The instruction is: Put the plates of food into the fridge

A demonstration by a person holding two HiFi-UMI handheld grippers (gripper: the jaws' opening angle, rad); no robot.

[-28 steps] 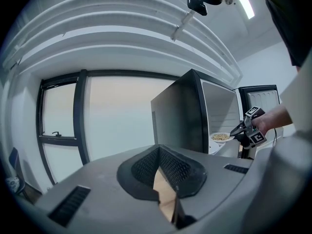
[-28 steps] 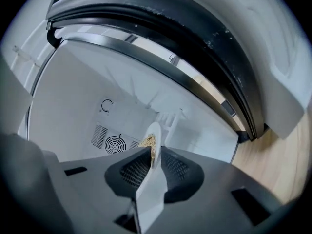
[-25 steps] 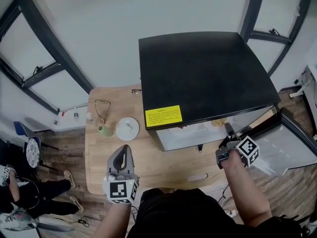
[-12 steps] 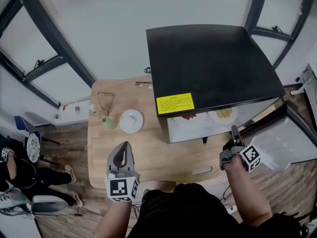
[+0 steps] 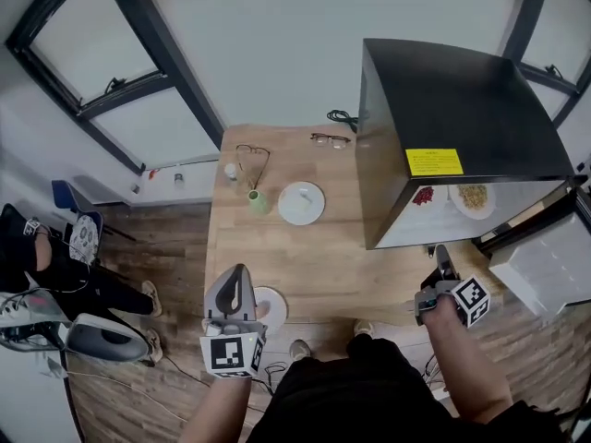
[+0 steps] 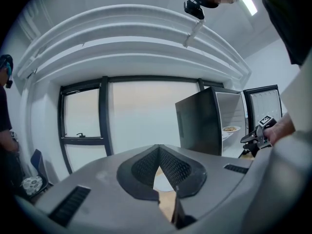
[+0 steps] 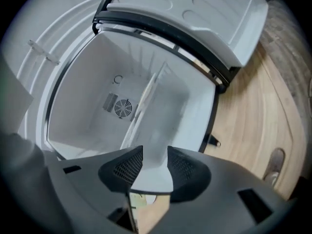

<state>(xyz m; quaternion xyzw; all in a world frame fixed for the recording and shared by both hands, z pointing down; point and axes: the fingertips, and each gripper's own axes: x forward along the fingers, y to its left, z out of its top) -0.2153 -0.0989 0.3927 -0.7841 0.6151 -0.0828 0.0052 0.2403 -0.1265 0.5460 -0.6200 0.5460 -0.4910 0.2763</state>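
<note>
Window (image 5: 120,100): dark-framed, behind the table's left end.
Person (image 5: 55,275): far left, away from the table, in dark trousers. Little else can be made out.
Table (image 5: 323,266): light wood, running from the middle across to the fridge.
Left gripper (image 5: 236,273) (image 6: 157,147): over the table's near edge. Its fingers are closed tip to tip and hold nothing.
Near plate (image 5: 275,305): white, at the table's near edge just right of the left gripper, which partly hides it. I cannot tell whether it carries food.
Bottle (image 5: 231,170): small and white, toward the back of the table.
Cup (image 5: 259,201): green and upright, near the bottle on its right.
Far plate (image 5: 301,202): white, on the table just right of the cup and well apart from the near plate. Its contents are too small to make out.
Glasses (image 5: 330,139): at the table's far edge, near the fridge's back corner.
Fridge (image 5: 462,100) (image 7: 87,82): black outside with a yellow label on top, at the table's right end. It stands open and is white inside.
Red plate (image 5: 423,196): inside the fridge on a shelf, on the left.
Yellow plate (image 5: 473,196) (image 6: 230,128): on the same shelf, just right of the red plate.
Right gripper (image 5: 441,255) (image 7: 155,152): in front of the open fridge and clear of it, pointed into the white interior. Its fingers have just been opening and stand apart with nothing between them.
Door (image 5: 545,266) (image 7: 195,13): swung open at the far right, its white inner face showing.
</note>
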